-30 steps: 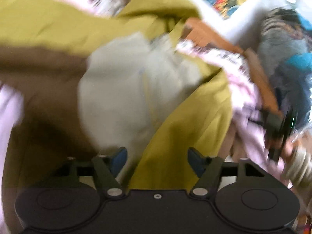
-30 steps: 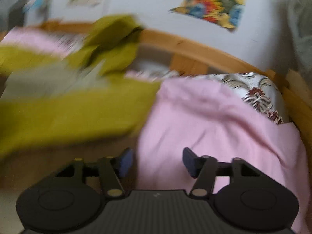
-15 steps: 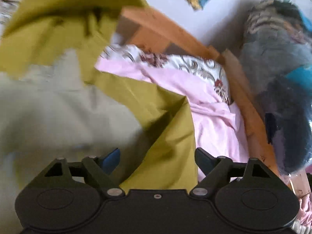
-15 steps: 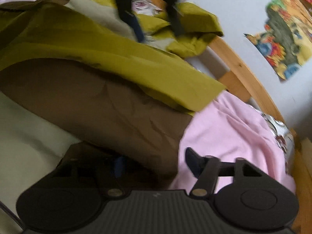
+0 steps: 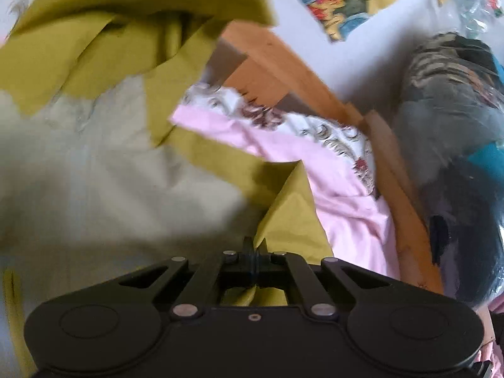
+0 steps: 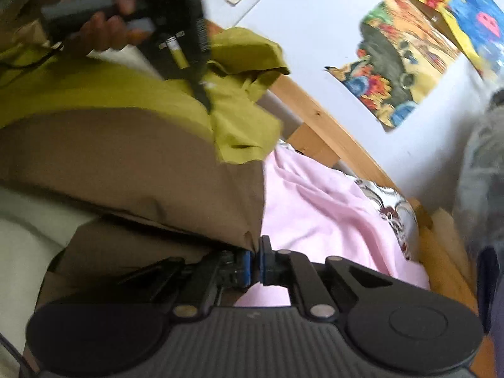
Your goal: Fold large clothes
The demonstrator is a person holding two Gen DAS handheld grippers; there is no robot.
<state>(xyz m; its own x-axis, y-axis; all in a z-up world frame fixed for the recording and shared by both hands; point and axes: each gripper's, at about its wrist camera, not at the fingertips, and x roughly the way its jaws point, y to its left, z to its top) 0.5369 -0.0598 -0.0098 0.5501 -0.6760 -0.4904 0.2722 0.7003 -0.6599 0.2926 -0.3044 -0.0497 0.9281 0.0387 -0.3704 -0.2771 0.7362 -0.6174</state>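
A large colour-block garment in olive-yellow, pale cream and brown lies spread over the bed. My left gripper has its jaws closing tight on a folded olive-yellow corner of it, and cloth is pinched between the pads. My right gripper has its jaws closing on the corner of the brown panel, right beside the pink sheet. In the right wrist view a hand holds the left gripper down on the olive part, farther back.
A pink sheet and a floral pillow lie beside the garment. The wooden bed frame runs along the white wall with colourful posters. A dark pile of clothes in plastic stands at the right.
Both grippers stood open and have shut on cloth. The left one swept right to the olive corner; the right one rolled and dropped to the brown corner.
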